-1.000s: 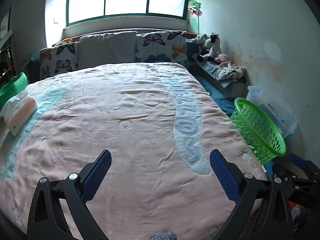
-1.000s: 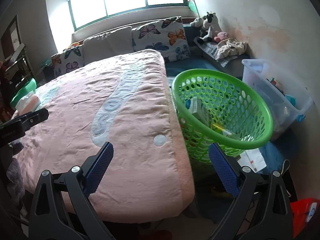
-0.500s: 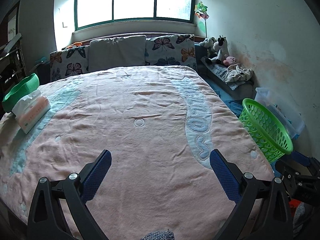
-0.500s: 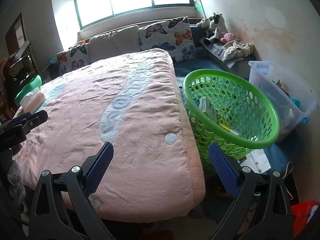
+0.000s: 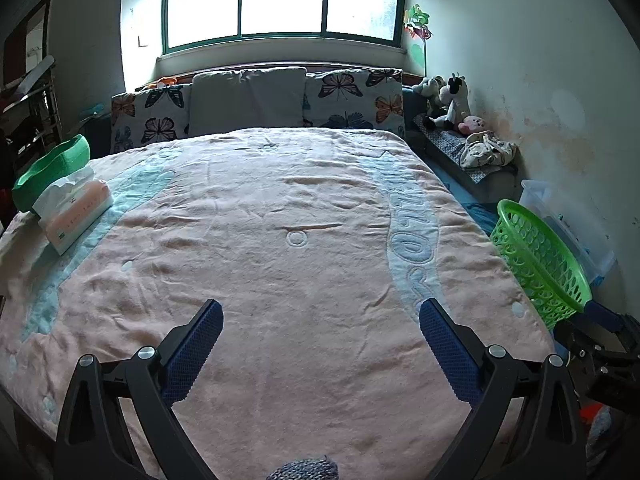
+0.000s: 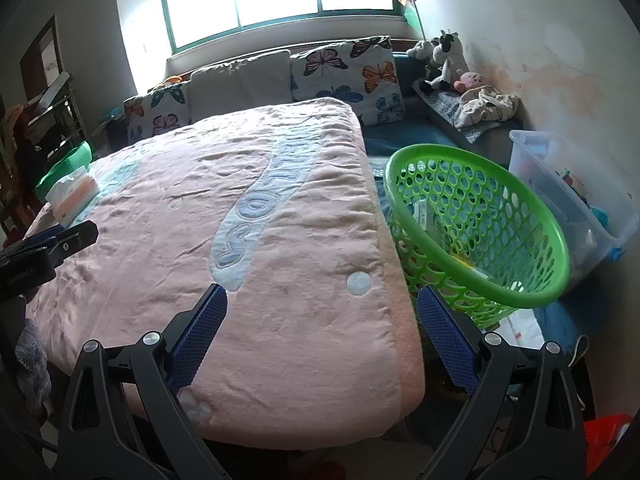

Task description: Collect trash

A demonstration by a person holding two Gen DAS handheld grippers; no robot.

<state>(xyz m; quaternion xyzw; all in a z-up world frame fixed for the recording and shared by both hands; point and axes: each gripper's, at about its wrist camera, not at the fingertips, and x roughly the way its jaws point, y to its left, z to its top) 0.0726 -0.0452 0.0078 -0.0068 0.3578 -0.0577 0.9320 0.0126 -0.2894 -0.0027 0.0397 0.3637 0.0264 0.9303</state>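
Both the left gripper [image 5: 320, 320] and right gripper [image 6: 322, 306] gape wide, holding nothing. Beside the bed's right edge, the green basket [image 6: 552, 240] holds what look like wrappers; the pink blanket [image 5: 280, 248] shows no trash, so collecting seems nearly done.

Pink fleece blanket [image 5: 280, 280], pale blue lettering band. Bright green perforated plastic basket [image 6: 480, 232]. White pillows with multicolour butterfly print [image 5: 352, 96]; plain grey pillow [image 5: 246, 100] between. Peach-and-white tissue pack [image 5: 72, 208]. Gripper fingertips [image 5: 200, 344]: blue pads, black frames.
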